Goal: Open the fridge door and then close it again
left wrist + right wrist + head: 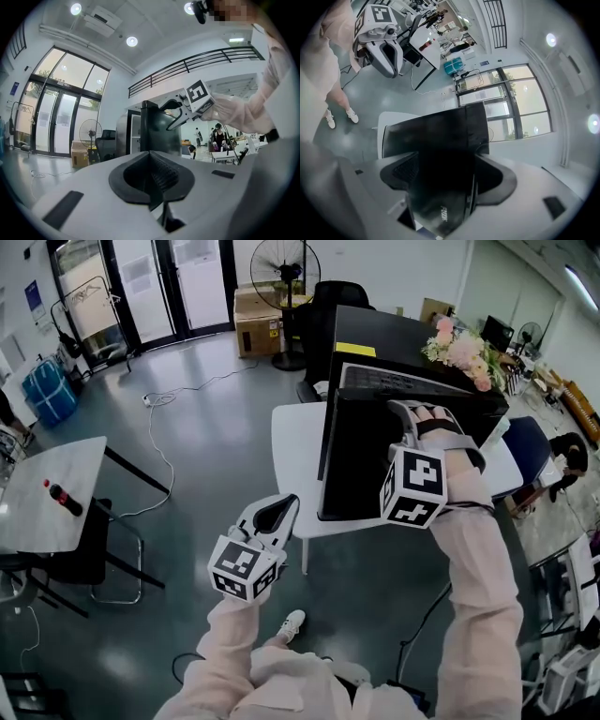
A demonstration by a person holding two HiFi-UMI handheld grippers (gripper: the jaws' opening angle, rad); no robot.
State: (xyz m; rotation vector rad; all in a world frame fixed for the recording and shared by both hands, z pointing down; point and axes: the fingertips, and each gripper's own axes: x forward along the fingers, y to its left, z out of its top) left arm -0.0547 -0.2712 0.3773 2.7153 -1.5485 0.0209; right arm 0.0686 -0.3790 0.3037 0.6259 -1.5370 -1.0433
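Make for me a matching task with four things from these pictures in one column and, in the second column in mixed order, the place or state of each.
Things:
1. right gripper
2. left gripper
3. dark bottle
4. fan

Place or state:
A. lies on the grey table at the left
B. stands on the floor beside the cardboard box
C. shut on the top edge of the open fridge door
D. shut, holds nothing, in the air

Right pairs: 1-C, 2-D, 3-A, 4-B
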